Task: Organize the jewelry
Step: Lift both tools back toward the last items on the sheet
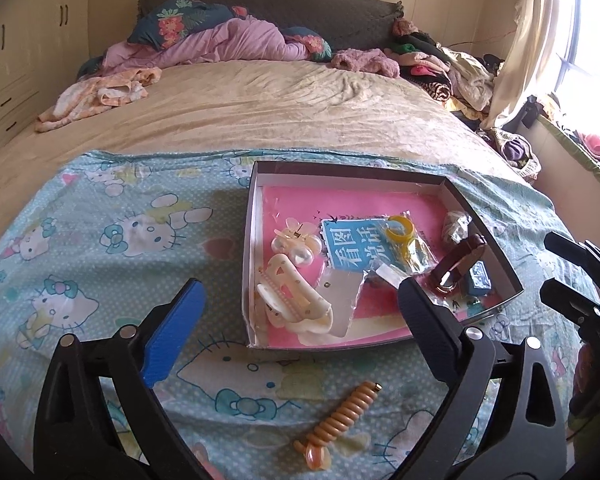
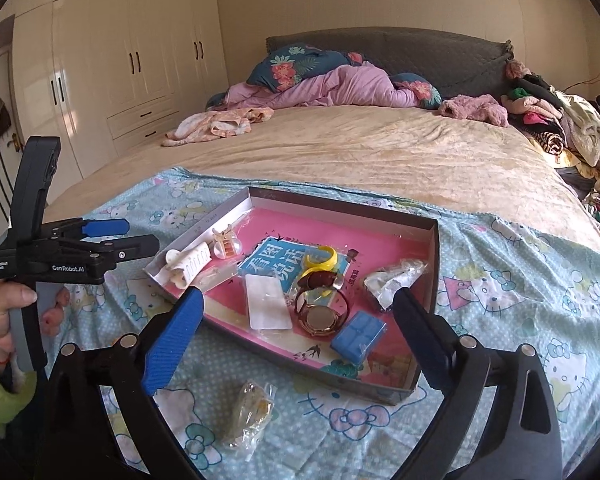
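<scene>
A shallow grey box (image 1: pixel 249 240) (image 2: pixel 432 264) with a pink lining lies on a cartoon-cat sheet. Inside are a cream hair claw (image 1: pixel 296 300) (image 2: pixel 188 262), a pearl clip (image 1: pixel 296 240) (image 2: pixel 226 242), a yellow ring (image 1: pixel 400 230) (image 2: pixel 320 260), a brown-strapped watch (image 1: pixel 458 264) (image 2: pixel 322 312) and a blue block (image 1: pixel 479 278) (image 2: pixel 358 336). An orange spiral hair tie (image 1: pixel 340 416) lies on the sheet in front of the box. A small clear bag (image 2: pixel 250 412) holding something gold lies near the box's front edge. My left gripper (image 1: pixel 300 308) (image 2: pixel 136 236) hangs open above the box's near corner. My right gripper (image 2: pixel 298 308) is open over the watch, gripping nothing.
The bed behind holds a beige blanket (image 1: pixel 260 104), pink bedding and floral pillows (image 2: pixel 332 84) at the headboard, and heaped clothes (image 1: pixel 452 68) at right. White wardrobes (image 2: pixel 112 60) stand at left. A hand (image 2: pixel 4 300) holds the left gripper's handle.
</scene>
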Tool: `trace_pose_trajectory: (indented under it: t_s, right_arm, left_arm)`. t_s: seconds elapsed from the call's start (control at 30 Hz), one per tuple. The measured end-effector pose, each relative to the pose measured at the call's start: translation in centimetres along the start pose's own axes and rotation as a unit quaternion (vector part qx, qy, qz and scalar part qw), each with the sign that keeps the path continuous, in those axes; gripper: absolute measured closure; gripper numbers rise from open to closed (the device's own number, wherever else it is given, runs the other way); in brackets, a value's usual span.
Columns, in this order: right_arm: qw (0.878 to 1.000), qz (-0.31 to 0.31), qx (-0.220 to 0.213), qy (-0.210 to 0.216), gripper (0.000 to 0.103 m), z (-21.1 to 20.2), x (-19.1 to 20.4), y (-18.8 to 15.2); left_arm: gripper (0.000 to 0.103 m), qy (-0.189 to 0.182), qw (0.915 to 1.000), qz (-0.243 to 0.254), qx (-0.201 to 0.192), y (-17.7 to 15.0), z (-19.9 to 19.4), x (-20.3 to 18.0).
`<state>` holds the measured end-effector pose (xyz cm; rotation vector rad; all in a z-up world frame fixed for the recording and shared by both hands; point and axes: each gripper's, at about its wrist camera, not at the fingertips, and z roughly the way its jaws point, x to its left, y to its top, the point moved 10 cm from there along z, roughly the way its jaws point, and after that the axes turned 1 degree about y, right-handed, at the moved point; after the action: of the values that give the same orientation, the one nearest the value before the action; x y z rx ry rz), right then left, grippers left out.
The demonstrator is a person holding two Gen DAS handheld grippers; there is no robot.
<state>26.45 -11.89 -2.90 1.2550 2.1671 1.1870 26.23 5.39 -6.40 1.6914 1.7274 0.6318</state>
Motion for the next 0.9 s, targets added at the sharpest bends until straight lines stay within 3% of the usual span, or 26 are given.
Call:
trace_pose_trajectory:
  t_s: [0.43,0.9]
  right_arm:
    - [1.000,-0.006,0.007,0.012,0.007,-2.1,2.5,-1.7]
    - [0.999,-0.013,0.027,0.023,0.007,-2.1,4.0,-4.4]
  left_arm:
    - [0.012,0.007,0.9999,0.008,-0.011,-1.0,-3.0,-0.1]
    - [0.012,0.014,0.9992,0.004,0.037,-5.8,-2.9,0.8]
